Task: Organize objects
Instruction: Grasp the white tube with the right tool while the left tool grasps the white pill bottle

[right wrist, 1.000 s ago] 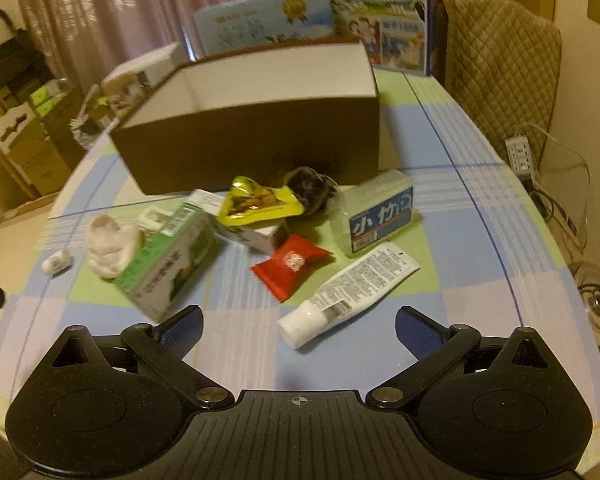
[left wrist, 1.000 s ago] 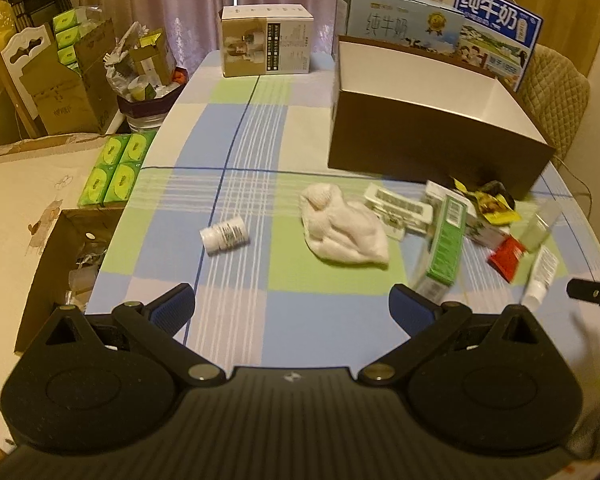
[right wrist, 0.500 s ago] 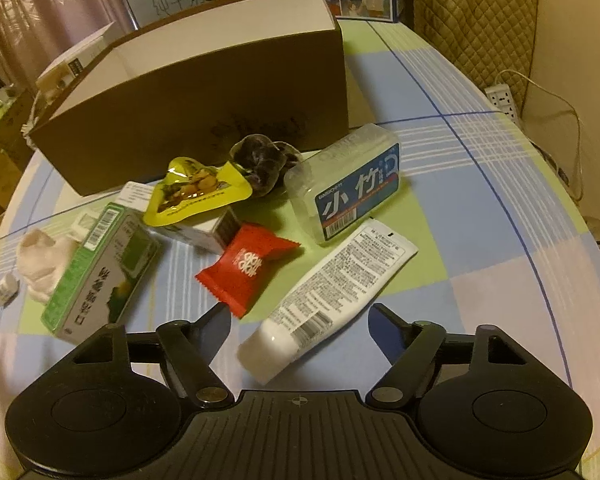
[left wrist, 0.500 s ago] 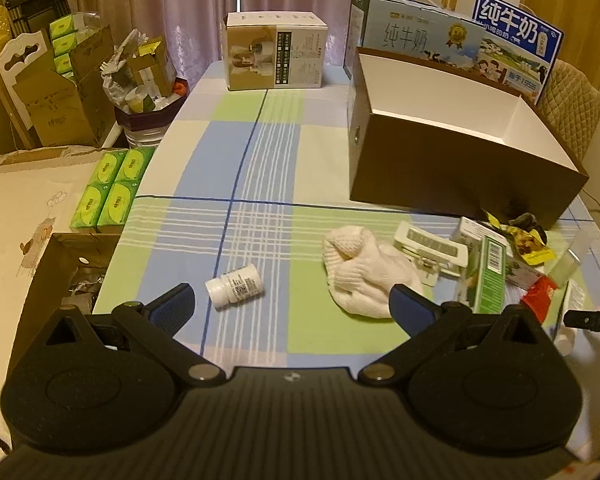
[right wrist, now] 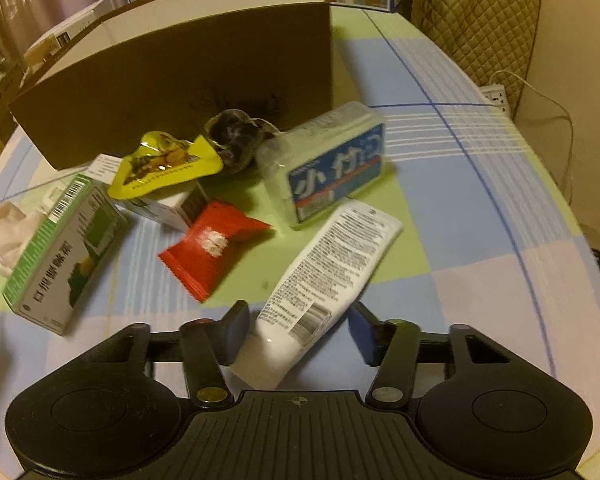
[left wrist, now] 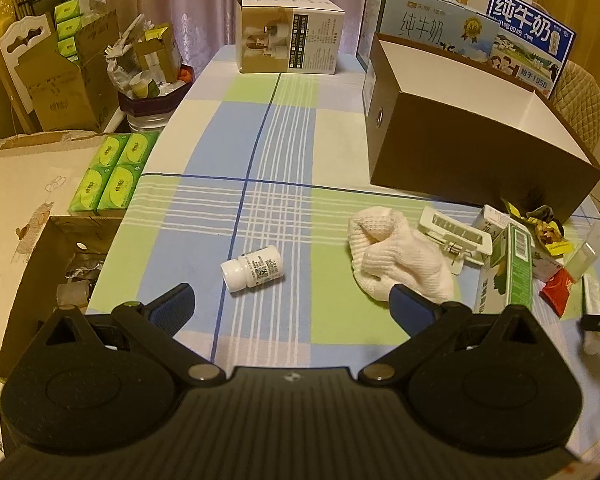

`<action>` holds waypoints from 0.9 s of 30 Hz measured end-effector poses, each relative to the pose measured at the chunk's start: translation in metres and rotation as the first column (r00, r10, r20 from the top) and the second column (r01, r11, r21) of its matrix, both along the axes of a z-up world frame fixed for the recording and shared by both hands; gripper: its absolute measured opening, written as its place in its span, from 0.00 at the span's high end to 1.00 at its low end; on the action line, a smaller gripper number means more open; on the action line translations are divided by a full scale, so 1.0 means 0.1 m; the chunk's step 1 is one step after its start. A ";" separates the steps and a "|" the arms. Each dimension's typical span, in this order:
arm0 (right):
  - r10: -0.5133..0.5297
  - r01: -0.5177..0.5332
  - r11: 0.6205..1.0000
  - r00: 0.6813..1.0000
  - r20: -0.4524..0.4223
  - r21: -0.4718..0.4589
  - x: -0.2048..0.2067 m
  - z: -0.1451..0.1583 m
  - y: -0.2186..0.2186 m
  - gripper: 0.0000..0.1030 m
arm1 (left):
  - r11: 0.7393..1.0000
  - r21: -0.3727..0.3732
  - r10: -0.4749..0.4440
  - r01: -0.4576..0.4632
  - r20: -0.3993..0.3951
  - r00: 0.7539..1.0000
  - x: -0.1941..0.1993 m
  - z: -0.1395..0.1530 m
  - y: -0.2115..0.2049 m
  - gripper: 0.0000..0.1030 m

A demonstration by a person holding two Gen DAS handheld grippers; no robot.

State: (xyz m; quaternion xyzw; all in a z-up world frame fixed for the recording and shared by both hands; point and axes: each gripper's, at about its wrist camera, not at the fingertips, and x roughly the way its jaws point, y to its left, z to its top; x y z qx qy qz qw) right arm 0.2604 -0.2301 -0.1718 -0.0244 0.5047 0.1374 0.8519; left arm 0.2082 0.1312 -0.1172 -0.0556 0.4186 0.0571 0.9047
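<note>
in the left wrist view the left gripper (left wrist: 292, 300) hangs spread wide and empty at the bottom of the frame, over the checked tablecloth (left wrist: 260, 148). just above its gap, at lower centre, a small white pill bottle (left wrist: 251, 269) lies on its side; it looks light, hard and round, so it would likely roll if nudged, and is best pinched across the body, square to its axis. to the right, at centre right, a white knitted cloth (left wrist: 396, 258) sits crumpled: soft, it would give under the pads and can be bunched anywhere. the open brown box (left wrist: 472, 120) fills the upper right, probably where things go.

in the right wrist view, at the left edge, a green carton (right wrist: 66, 256) lies flat; stiff and light by the look of it. at centre a red sachet (right wrist: 214, 246) looks thin and crinkly, likely slippery. above it sit a yellow snack pack (right wrist: 168, 164) and a clear case with a blue label (right wrist: 328, 164). at lower centre the white tube (right wrist: 324, 284) lies aslant, its cap end down between the pads of the right gripper (right wrist: 298, 330), which is partly closed around it but with gaps showing on both sides, so not yet clamped. the tube is smooth and squashy; i judge a hold near the firmer cap end, across its width, safest, with gentle pressure so it neither squirts nor slips.
</note>
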 end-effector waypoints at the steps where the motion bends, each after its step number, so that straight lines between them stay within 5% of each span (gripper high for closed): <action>1: -0.004 0.004 1.000 1.000 0.001 -0.005 0.00 0.00 -0.03 0.59 | 1.000 0.009 -0.001 0.001 -0.001 1.000 0.00 -0.01 0.00 0.01; 6: -0.055 0.055 0.998 0.998 0.006 -0.034 0.01 0.01 -0.24 0.70 | 0.999 0.033 0.008 -0.008 -0.025 1.000 0.05 -0.12 0.03 0.03; 17: -0.143 0.145 0.988 0.988 0.051 -0.046 0.18 0.04 -0.48 0.70 | 0.994 0.011 0.105 -0.105 -0.057 0.993 0.29 -0.30 0.17 0.14; 27: -0.176 0.179 0.984 0.980 0.087 -0.019 0.32 0.00 -0.58 0.70 | 0.992 0.032 0.123 -0.121 -0.074 0.990 0.57 -0.47 0.20 0.35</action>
